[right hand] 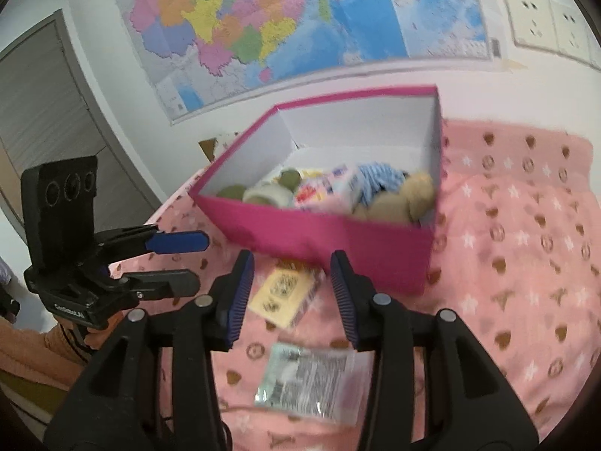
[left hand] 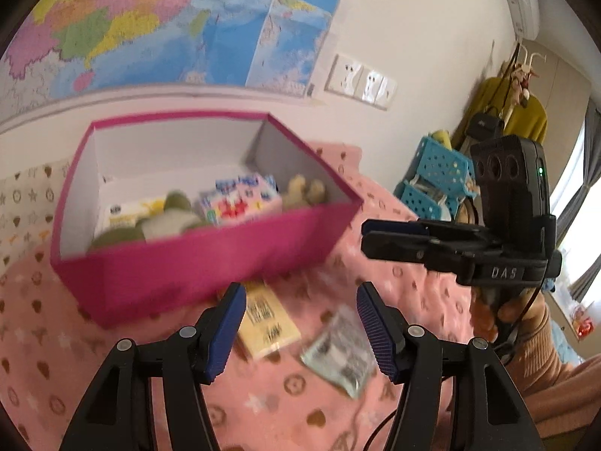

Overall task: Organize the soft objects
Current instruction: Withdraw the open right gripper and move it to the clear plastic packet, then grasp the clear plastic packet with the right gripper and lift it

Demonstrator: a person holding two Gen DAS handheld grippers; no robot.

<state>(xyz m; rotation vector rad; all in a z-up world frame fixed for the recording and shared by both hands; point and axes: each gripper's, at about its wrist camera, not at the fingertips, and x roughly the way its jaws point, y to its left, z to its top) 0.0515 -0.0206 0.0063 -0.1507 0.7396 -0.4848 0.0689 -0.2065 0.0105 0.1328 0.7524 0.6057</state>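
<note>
The left tongs [left hand: 300,327] stand partly open with nothing between the blue pads; in the left wrist view they frame a yellow packet [left hand: 268,325] and a clear crinkly packet [left hand: 338,353] lying on the pink blanket [left hand: 413,300], but they touch neither. The right tongs [right hand: 289,297] are likewise part-way open and empty, and in the right wrist view the same yellow packet [right hand: 285,297] shows in the gap between their pads, lying on the blanket beyond them, with the clear packet [right hand: 306,383] nearer the camera and lower in the frame. Each pair of tongs also shows at the edge of the other's view, held by a hand in a tan sleeve [left hand: 533,338], and both pairs point down toward the bed. Just behind the two packets, and nearly touching the yellow one, stands the open pink box [right hand: 338,233]. It already holds a green and white plush toy [left hand: 157,218], some printed tissue packs [left hand: 240,203], a tan plush [right hand: 398,199] and something blue-striped [right hand: 379,180]. So most of the sorting looks done: by my reading, only the two packets on the blanket are left to go into the box, and neither has been picked up yet. Motion blur makes finer detail hard to read.
</note>
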